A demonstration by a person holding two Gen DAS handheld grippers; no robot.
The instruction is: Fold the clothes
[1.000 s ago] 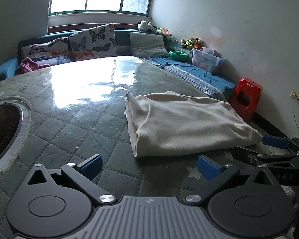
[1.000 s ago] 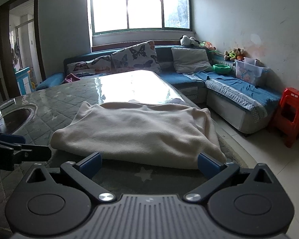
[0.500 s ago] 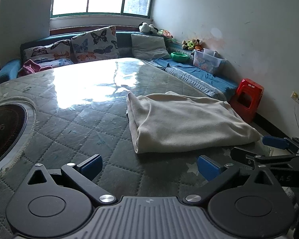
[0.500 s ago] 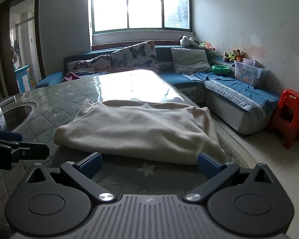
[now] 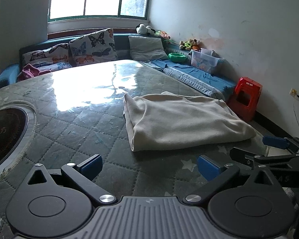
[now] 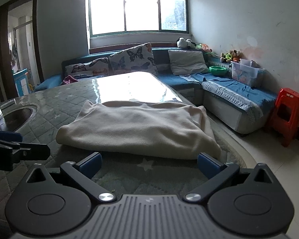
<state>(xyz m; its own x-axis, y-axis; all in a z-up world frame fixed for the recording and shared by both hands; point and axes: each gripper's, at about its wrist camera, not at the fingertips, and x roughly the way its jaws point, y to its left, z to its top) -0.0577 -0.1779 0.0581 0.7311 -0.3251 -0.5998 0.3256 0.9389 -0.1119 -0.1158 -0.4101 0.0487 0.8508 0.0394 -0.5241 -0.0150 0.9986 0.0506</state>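
A cream folded garment [image 5: 185,123] lies on the quilted, glass-topped bench [image 5: 73,123], close to its right edge and near corner. The left claw [image 5: 149,164] hovers above the bench just short of the garment's near edge, its blue-padded fingers spread wide and holding nothing. The right claw [image 6: 148,164] stands beside it, likewise spread wide and empty, pointing at the garment's near fold. A round dark inset [image 5: 6,133] sits in the bench toward its left edge. Letters show on each claw's side, too partial to read. A red stool [image 6: 287,113] stands on the floor off the bench's right edge.
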